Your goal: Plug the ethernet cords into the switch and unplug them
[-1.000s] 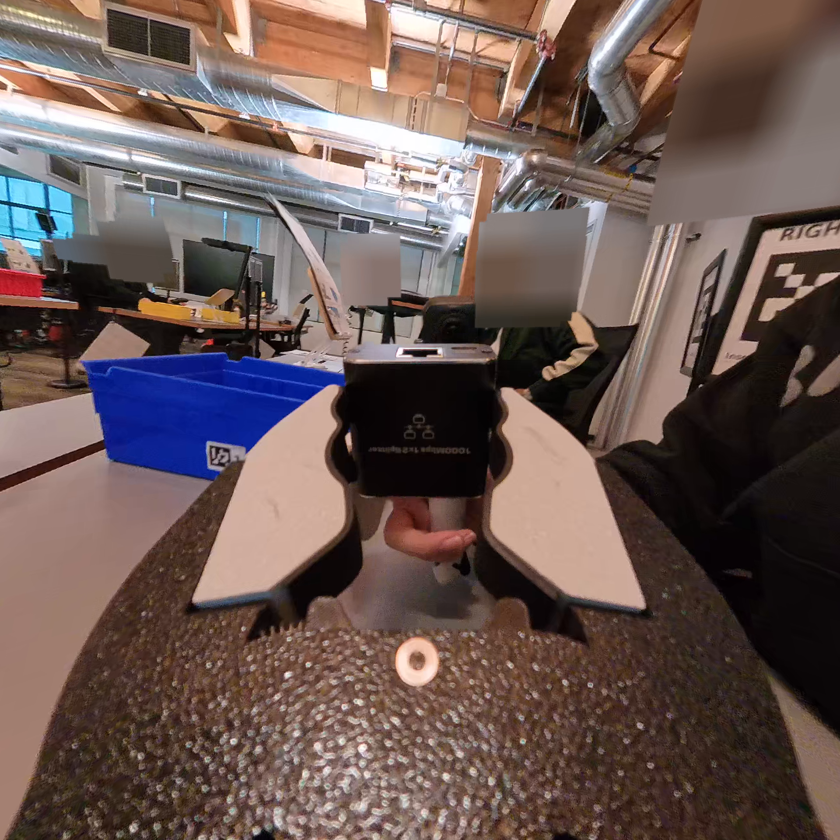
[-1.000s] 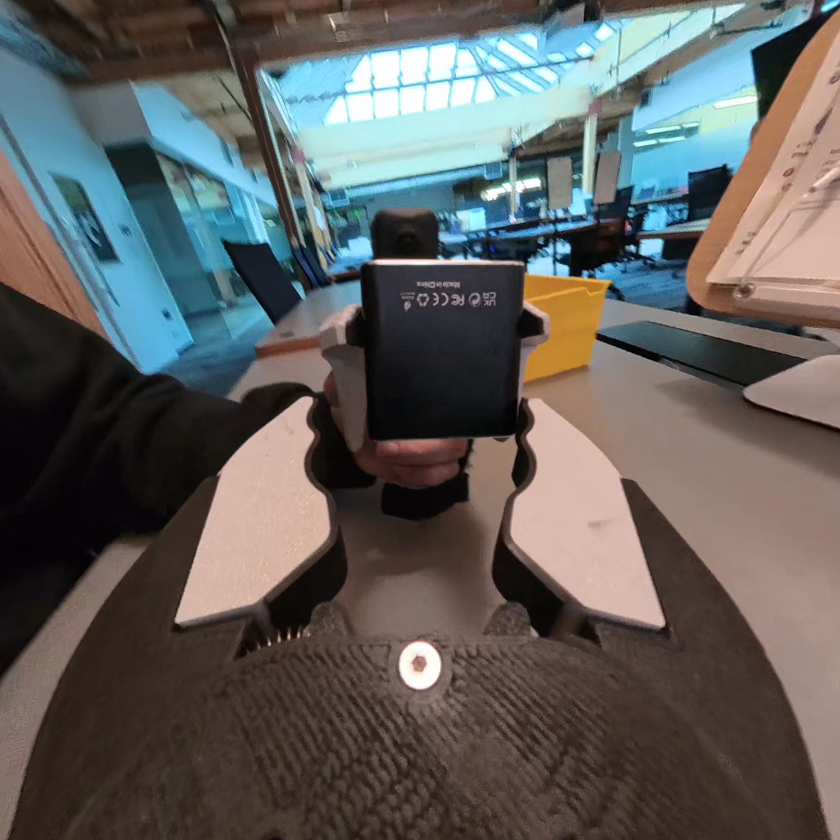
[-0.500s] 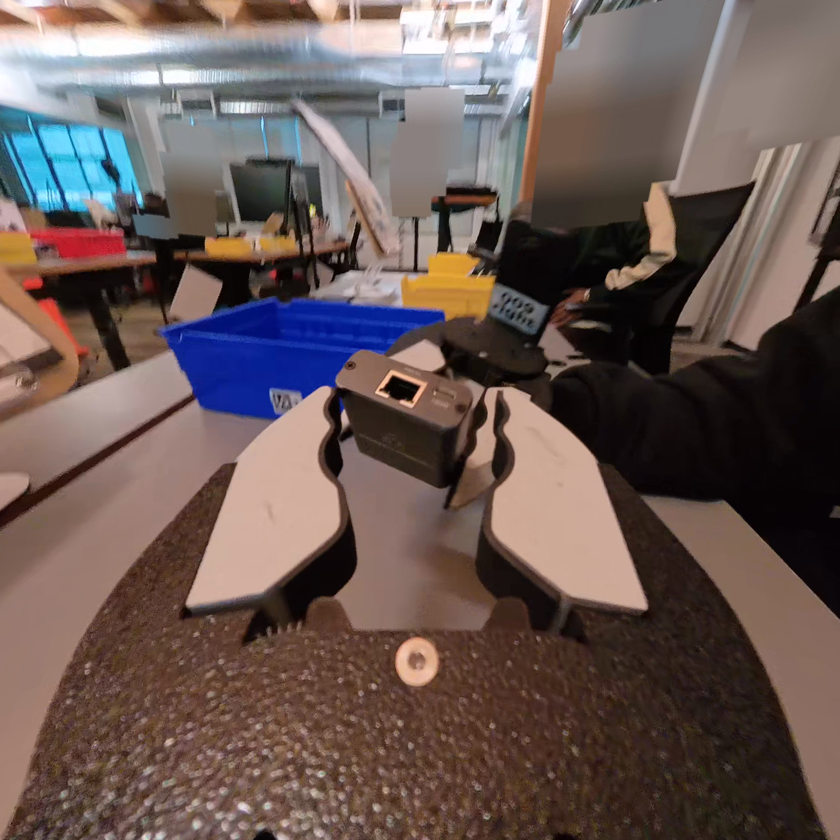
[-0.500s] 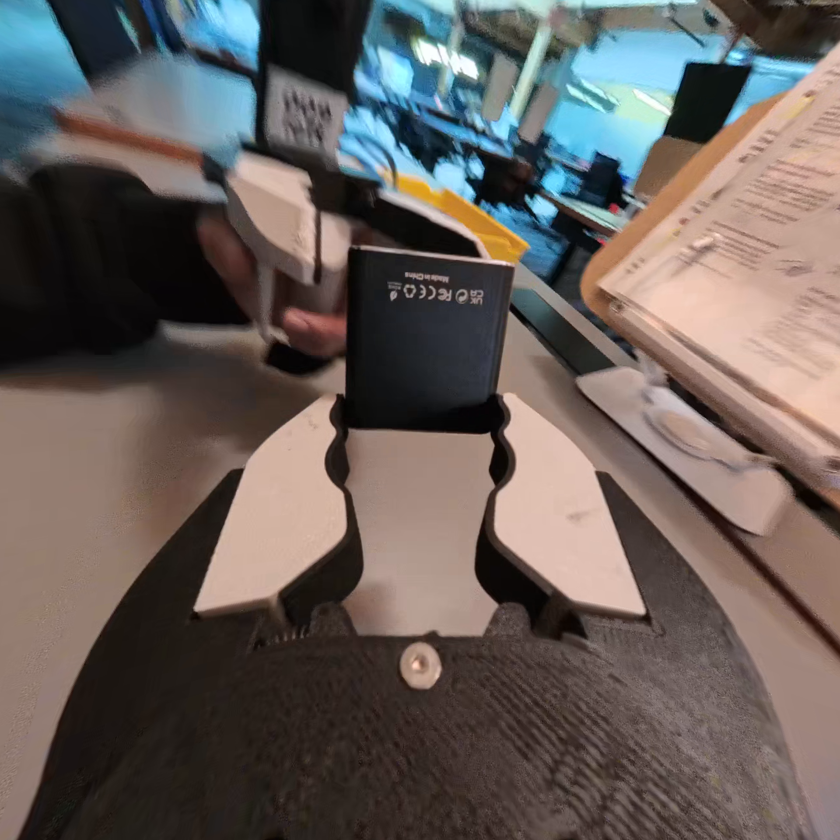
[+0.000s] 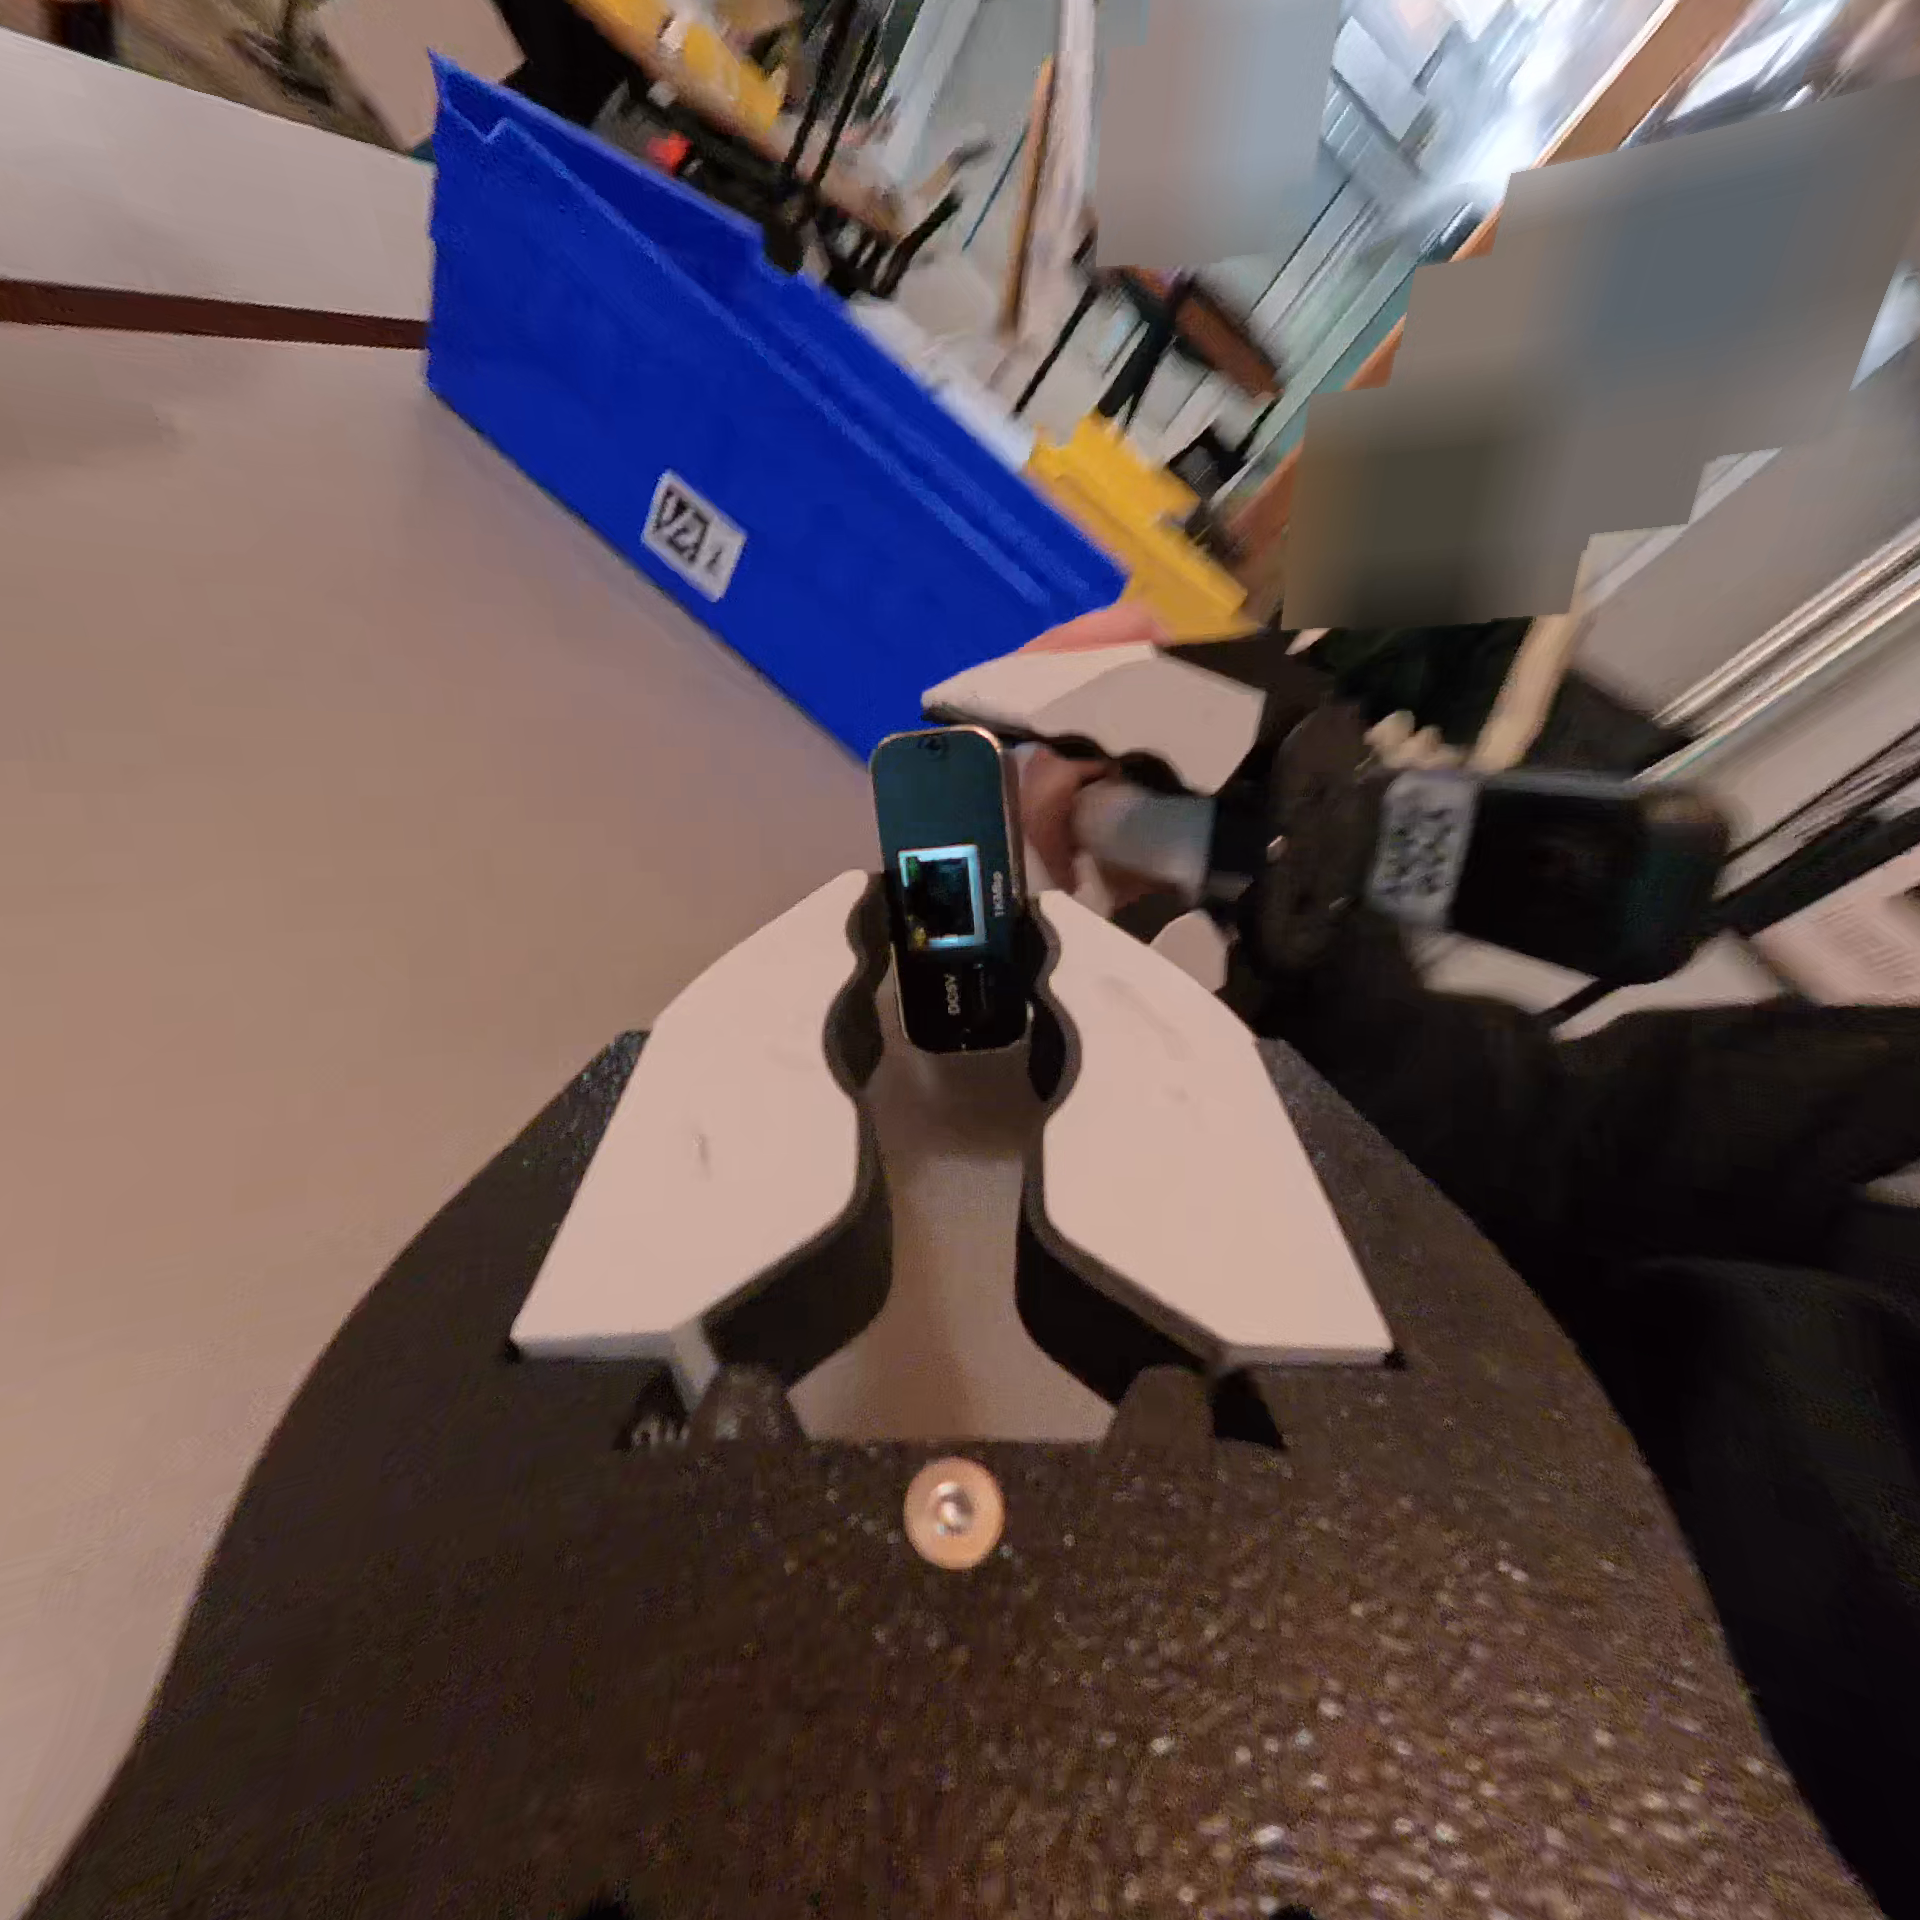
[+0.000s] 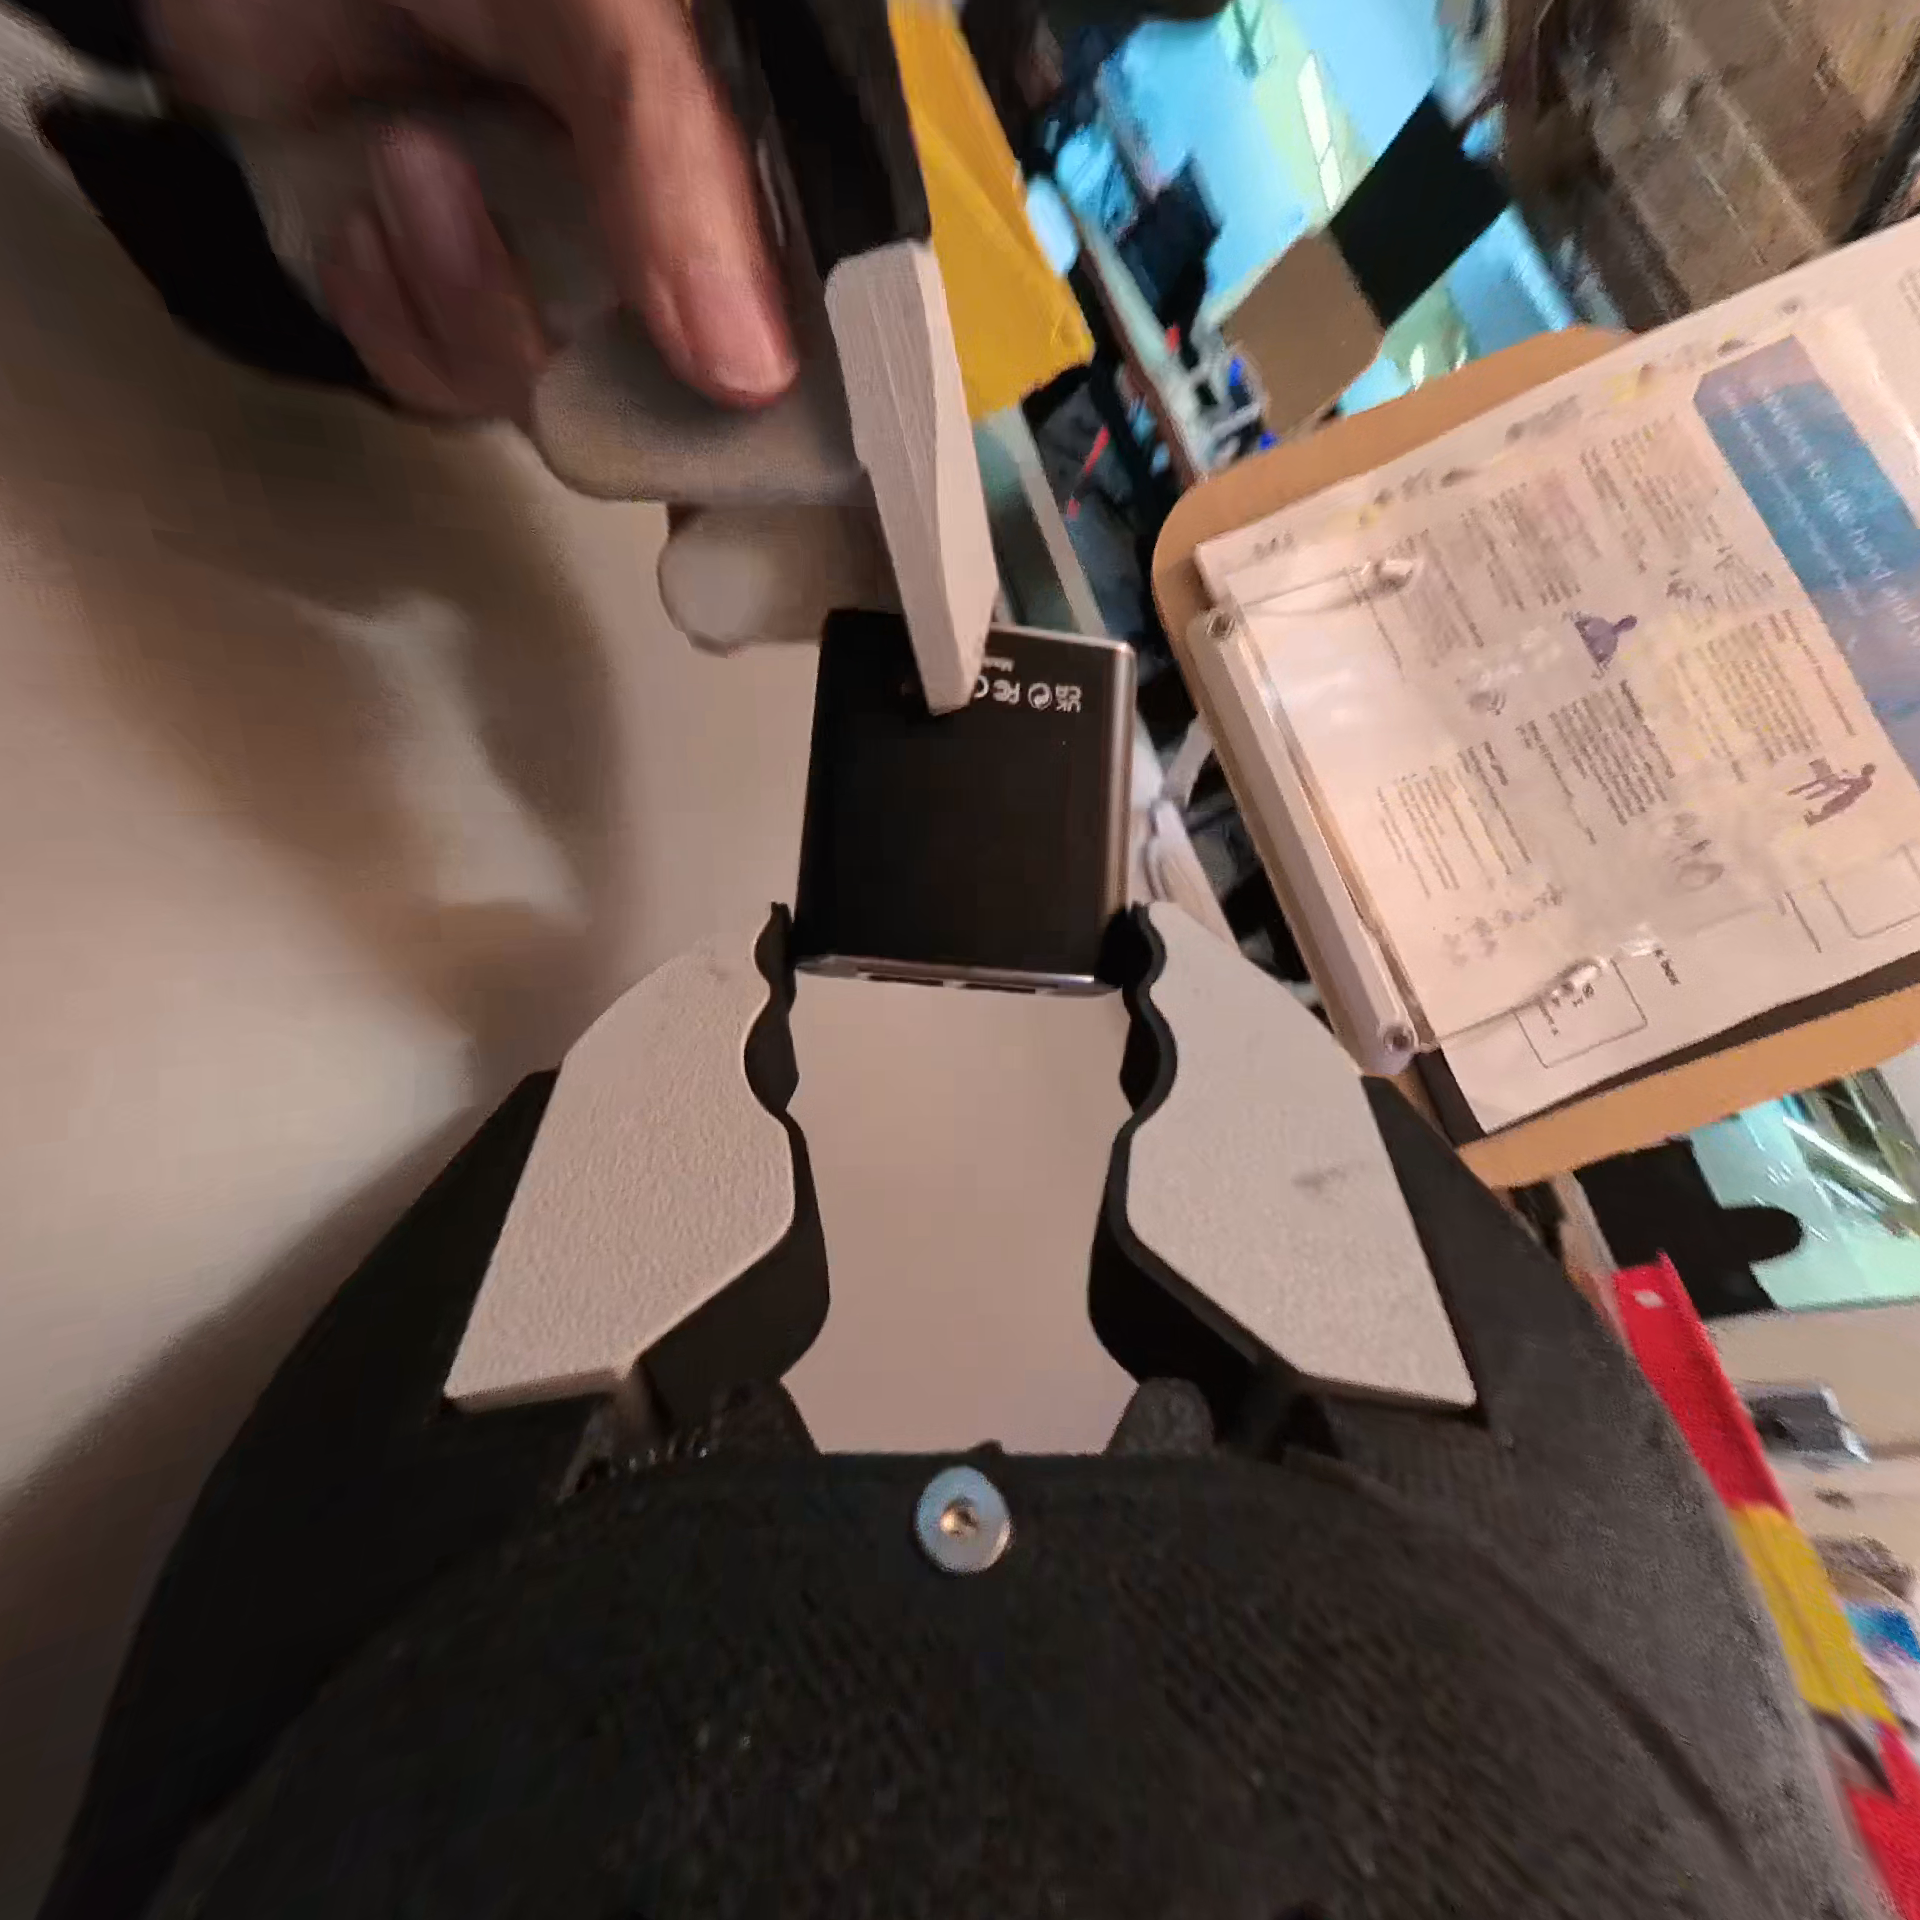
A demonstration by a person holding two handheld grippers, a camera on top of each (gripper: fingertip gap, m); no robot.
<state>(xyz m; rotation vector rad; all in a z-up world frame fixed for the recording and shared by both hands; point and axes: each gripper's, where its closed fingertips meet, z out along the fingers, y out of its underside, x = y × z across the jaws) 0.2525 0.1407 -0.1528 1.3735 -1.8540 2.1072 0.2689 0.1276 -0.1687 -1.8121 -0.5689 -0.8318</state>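
Both grippers grip the switch: left gripper (image 5: pixel 951 935) across its thin faces, right gripper (image 6: pixel 956 940) across its width. Small, rigid, smooth-cased, probably light; hold its flat sides, ports clear. Beyond it, a blue bin (image 5: pixel 727 457).

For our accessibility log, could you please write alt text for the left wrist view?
The left gripper pinches a small black switch edge-on, its empty ethernet port facing the camera. Behind it, the right gripper also reaches the switch above a pale table bearing a blue bin.
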